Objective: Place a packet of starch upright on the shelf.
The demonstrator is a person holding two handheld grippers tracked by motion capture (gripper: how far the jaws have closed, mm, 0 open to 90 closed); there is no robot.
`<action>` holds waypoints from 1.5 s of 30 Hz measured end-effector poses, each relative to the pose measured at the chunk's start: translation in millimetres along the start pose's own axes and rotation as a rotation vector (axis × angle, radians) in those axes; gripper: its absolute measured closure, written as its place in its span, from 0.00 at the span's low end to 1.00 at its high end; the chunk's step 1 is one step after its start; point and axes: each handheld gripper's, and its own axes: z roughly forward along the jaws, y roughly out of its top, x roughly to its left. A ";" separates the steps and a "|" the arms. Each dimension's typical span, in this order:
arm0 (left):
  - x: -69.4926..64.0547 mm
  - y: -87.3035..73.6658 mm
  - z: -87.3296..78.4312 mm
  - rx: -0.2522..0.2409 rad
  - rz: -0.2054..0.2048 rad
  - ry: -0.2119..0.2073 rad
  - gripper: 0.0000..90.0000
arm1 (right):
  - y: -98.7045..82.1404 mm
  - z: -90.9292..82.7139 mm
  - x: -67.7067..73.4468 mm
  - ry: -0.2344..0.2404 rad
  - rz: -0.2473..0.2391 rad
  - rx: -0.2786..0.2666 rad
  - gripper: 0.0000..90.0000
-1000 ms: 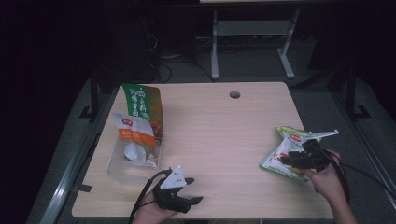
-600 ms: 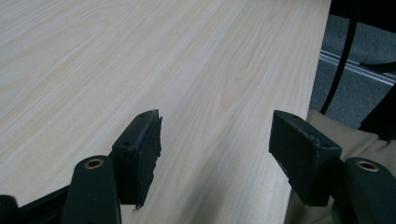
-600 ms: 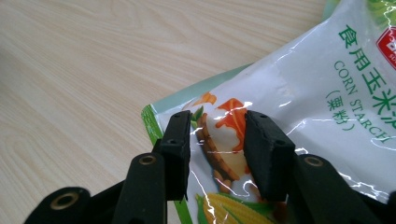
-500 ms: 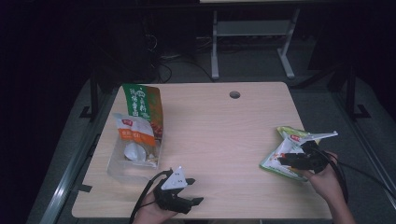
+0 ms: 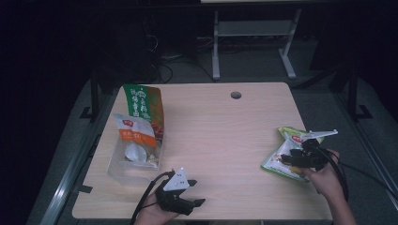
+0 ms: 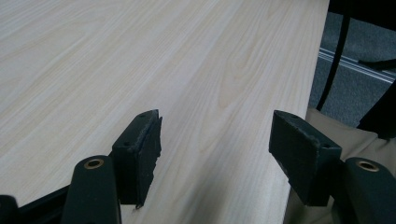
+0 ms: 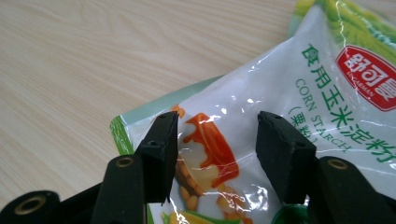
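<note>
1. Corn starch bag (image 7: 289, 116) lies at the desk's (image 5: 225, 136) four o'clock, under the right gripper (image 7: 212, 154).
2. Clear tub (image 5: 133, 161) at nine o'clock holds packets.
3. Right fingers, spread over the bag, have just been opening; left gripper (image 6: 215, 154) is spread, empty, unmoved.

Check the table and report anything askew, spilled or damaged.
Nothing is spilled or torn. The corn starch bag lies crumpled and skewed near the table's right edge, with the right gripper open over its corner; its jaws have just been opening. At the left, two pouches overlap a clear container in a loose, slanted pile.
</note>
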 end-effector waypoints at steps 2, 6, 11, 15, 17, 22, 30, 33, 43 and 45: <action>-1.2 0.1 0.3 0.000 0.000 0.000 0.37 | 0.3 0.4 0.0 0.002 0.003 0.002 0.54; -0.1 0.3 0.6 -0.001 0.002 0.000 0.37 | -1.0 1.0 0.0 0.008 0.005 -0.005 0.56; 0.1 0.4 0.3 -0.002 0.001 0.000 0.37 | 2.3 5.3 5.5 0.044 -0.003 -0.004 0.59; 0.6 0.5 -0.9 -0.002 -0.001 0.002 0.37 | 5.9 9.4 14.0 0.053 -0.011 0.003 0.59; 0.6 0.5 -1.1 -0.003 0.000 0.002 0.37 | 7.2 11.6 18.4 0.065 -0.014 0.001 0.59; 0.8 0.9 -2.1 -0.004 0.001 0.005 0.37 | 12.2 17.7 30.1 0.087 -0.020 0.006 0.59; 1.3 0.7 -2.7 -0.005 -0.001 0.008 0.37 | 16.2 23.2 41.0 0.111 -0.045 0.008 0.59; 1.8 0.5 -3.3 -0.006 0.002 0.011 0.37 | 17.4 21.6 39.7 0.109 -0.045 0.010 0.56; 1.7 0.8 -2.6 -0.005 -0.002 0.010 0.37 | 8.1 1.3 11.0 -0.020 -0.005 -0.030 0.59; 1.4 0.8 -2.1 -0.004 -0.003 0.010 0.37 | 4.1 -2.8 4.4 -0.036 0.021 -0.037 0.59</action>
